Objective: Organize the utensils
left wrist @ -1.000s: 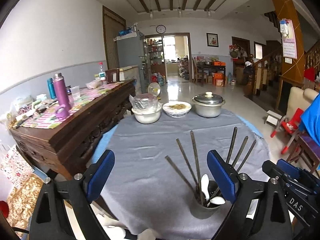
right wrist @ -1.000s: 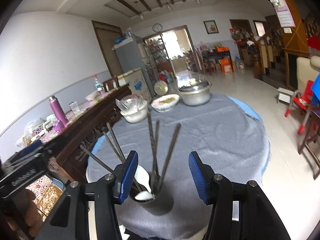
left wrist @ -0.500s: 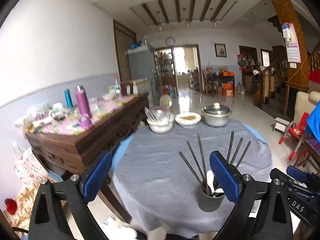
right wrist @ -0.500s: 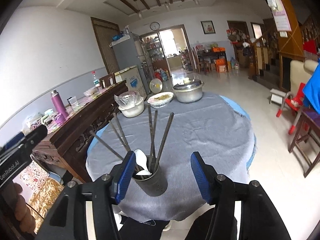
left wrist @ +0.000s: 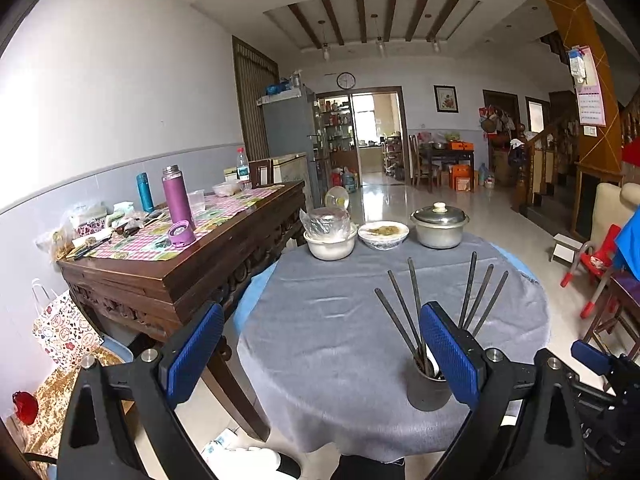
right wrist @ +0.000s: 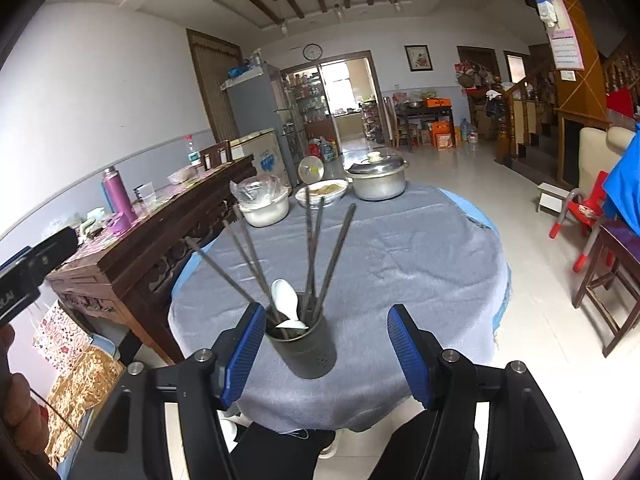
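A dark metal utensil holder point(right wrist: 303, 346) stands near the front edge of the round table with the grey cloth point(right wrist: 400, 256). It holds several dark chopsticks point(right wrist: 310, 248) and white spoons point(right wrist: 285, 302). In the left wrist view the holder point(left wrist: 428, 380) shows partly behind my left gripper's right finger. My left gripper point(left wrist: 320, 356) is open and empty, held back from the table's front edge. My right gripper point(right wrist: 326, 350) is open and empty, with the holder just beyond and between its fingers.
At the table's far side stand a white bowl with a plastic bag point(left wrist: 330, 240), a dish of food point(left wrist: 383, 234) and a lidded metal pot point(left wrist: 439, 227). A wooden sideboard point(left wrist: 180, 256) with bottles stands to the left. Red chairs point(right wrist: 580, 208) are on the right.
Both grippers have pulled back and up from the table. The holder now looks smaller and farther away. Both stay open and empty.
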{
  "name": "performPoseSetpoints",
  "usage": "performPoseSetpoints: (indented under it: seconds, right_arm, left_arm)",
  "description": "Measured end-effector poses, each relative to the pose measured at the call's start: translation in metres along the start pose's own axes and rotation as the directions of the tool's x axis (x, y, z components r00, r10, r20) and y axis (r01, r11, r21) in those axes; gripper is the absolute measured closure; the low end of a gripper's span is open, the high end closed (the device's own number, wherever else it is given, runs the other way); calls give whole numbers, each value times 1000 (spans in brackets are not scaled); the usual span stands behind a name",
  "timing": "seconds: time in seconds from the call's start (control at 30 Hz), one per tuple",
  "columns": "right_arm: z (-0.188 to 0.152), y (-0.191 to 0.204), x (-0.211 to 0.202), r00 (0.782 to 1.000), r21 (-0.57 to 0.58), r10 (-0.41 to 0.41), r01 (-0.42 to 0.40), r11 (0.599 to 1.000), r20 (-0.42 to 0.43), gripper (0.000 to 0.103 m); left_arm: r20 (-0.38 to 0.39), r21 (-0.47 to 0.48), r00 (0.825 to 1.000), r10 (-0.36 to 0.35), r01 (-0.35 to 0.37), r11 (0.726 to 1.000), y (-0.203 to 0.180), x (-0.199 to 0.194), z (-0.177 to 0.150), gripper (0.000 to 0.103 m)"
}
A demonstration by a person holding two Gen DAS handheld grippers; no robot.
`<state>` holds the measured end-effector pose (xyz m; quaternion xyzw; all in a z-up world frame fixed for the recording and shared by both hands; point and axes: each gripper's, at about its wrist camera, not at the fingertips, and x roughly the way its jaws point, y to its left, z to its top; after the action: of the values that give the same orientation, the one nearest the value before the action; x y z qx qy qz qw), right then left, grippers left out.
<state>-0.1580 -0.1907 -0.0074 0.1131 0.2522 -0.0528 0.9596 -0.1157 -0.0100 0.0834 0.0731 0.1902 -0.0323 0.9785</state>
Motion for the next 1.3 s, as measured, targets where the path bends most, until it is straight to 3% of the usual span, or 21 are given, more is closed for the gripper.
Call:
performPoseSetpoints:
  seconds: [0.33,1.3]
  right_arm:
    - [1,20,-15,998,-53,10,-7,999,57,35]
    - [5,31,-25,997,-74,33,-28,997,63,35]
  left_arm:
    - [12,-15,1000,7,-7,1000,9,-1,-3,5]
    - [-2,-52,1000,3,-3,999,21,0,-8,5]
